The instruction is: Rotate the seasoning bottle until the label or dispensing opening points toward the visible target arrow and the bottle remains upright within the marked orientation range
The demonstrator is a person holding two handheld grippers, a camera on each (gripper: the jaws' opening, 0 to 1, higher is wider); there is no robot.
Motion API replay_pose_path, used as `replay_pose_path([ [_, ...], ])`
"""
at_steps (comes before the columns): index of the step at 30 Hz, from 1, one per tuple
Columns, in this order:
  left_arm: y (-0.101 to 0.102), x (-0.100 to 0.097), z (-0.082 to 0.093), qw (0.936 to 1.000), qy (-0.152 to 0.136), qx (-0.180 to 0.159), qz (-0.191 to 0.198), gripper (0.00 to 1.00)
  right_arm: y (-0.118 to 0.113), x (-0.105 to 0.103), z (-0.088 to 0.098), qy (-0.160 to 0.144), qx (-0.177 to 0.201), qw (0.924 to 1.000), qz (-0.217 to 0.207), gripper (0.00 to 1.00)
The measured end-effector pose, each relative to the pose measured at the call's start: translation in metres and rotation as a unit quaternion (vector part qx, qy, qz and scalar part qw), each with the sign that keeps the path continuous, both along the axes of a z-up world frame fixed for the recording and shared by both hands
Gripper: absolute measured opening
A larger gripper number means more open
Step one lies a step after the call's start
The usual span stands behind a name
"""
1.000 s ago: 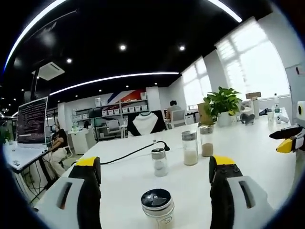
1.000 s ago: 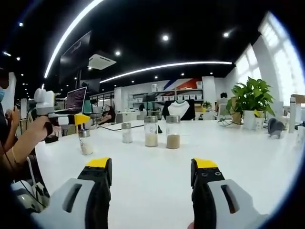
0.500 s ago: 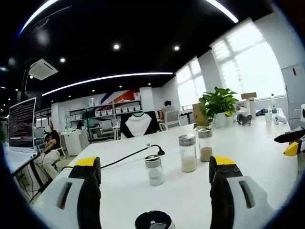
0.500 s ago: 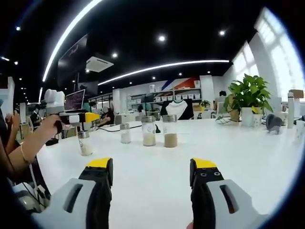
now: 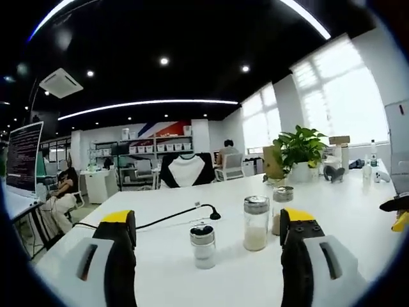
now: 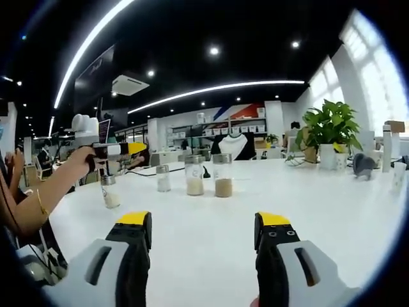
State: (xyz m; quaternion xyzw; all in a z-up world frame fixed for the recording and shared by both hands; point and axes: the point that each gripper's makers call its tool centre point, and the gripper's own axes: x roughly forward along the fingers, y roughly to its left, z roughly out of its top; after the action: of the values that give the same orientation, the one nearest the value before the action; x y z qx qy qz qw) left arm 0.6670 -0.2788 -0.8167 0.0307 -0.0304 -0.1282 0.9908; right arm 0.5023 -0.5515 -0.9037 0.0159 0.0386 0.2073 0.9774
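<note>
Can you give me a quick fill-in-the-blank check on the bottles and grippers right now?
1. In the right gripper view, the number of bottles standing on the white table is ____.
2. The right gripper has its jaws ____, with nothing between them.
3. In the right gripper view, the left gripper is held ____ the leftmost bottle.
4. The plant has leaves coloured ____.

Missing words: four; open; above; green

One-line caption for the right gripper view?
Open right tool faces four glass seasoning shakers on a white table.
</note>
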Motion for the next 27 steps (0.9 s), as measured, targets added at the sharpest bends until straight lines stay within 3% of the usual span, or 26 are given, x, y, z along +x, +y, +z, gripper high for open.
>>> replay_pose_path([
  [3, -0.002, 0.015, 0.0, 1.0, 0.0, 0.003, 0.005, 0.98, -0.002, 0.001, 0.001, -0.001, -0.002, 1.0, -0.003, 0.65],
  [5, 0.0, 0.026, -0.007, 0.9998, 0.014, 0.003, 0.016, 0.97, -0.004, 0.001, 0.002, -0.002, -0.002, 1.0, -0.004, 0.65],
  [10, -0.002, 0.043, -0.016, 0.9991, 0.029, -0.02, 0.023, 0.97, -0.008, 0.001, 0.001, 0.002, 0.003, 1.0, -0.009, 0.65],
  [13, -0.005, 0.049, -0.023, 0.9983, 0.046, -0.022, 0.027, 0.94, -0.011, 0.001, 0.002, 0.002, 0.001, 0.9999, -0.014, 0.65],
  [16, -0.005, 0.053, -0.023, 0.9974, 0.042, -0.047, 0.036, 0.92, -0.013, 0.004, 0.001, 0.004, 0.0, 0.9998, -0.017, 0.65],
  [24, -0.001, 0.067, -0.038, 0.996, 0.056, -0.033, 0.061, 0.85, -0.01, 0.008, 0.007, -0.002, -0.001, 0.9999, -0.015, 0.65],
  [27, -0.003, 0.074, -0.042, 0.9956, 0.059, -0.042, 0.058, 0.85, -0.012, 0.009, 0.008, -0.001, -0.004, 0.9998, -0.02, 0.65],
])
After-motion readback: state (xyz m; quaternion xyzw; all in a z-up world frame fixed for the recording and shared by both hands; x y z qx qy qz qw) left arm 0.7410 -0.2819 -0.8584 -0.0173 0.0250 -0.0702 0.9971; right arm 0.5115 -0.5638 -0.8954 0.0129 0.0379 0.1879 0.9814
